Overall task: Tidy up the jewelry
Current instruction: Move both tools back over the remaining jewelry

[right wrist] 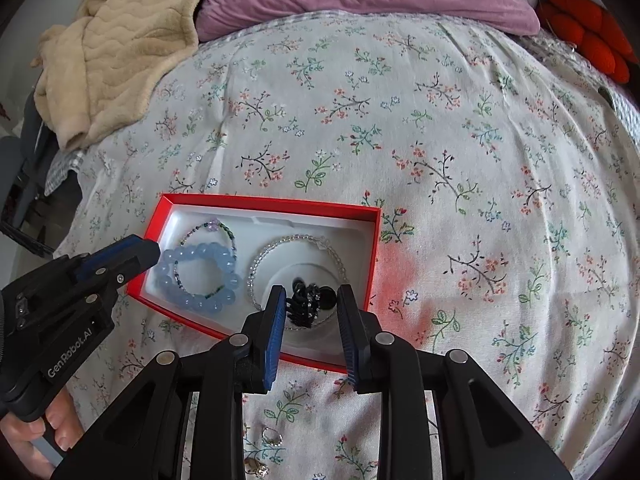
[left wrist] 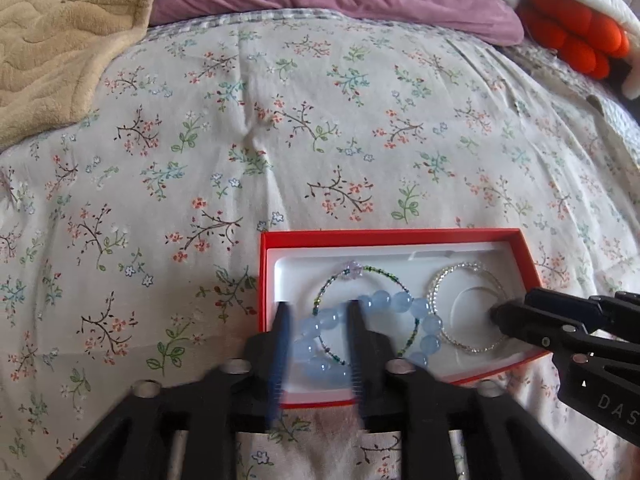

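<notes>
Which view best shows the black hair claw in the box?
The right wrist view: the black hair claw lies unobstructed between the right gripper's jaws. In the left wrist view the right gripper hides it entirely.

The red box [right wrist: 256, 204] looks like smooth matt card, its white inner tray [right wrist: 320, 232] moulded and faintly satin. The blue bead bracelet [right wrist: 200, 276] at centre left is glossy and translucent, like glass. At the upper left lies a beige blanket [right wrist: 108, 52], plush and quilted. The floral bedspread [right wrist: 440, 140] is matt woven cloth; the gripper fingers [right wrist: 274, 336] are matt black plastic with ribbed blue pads.
</notes>
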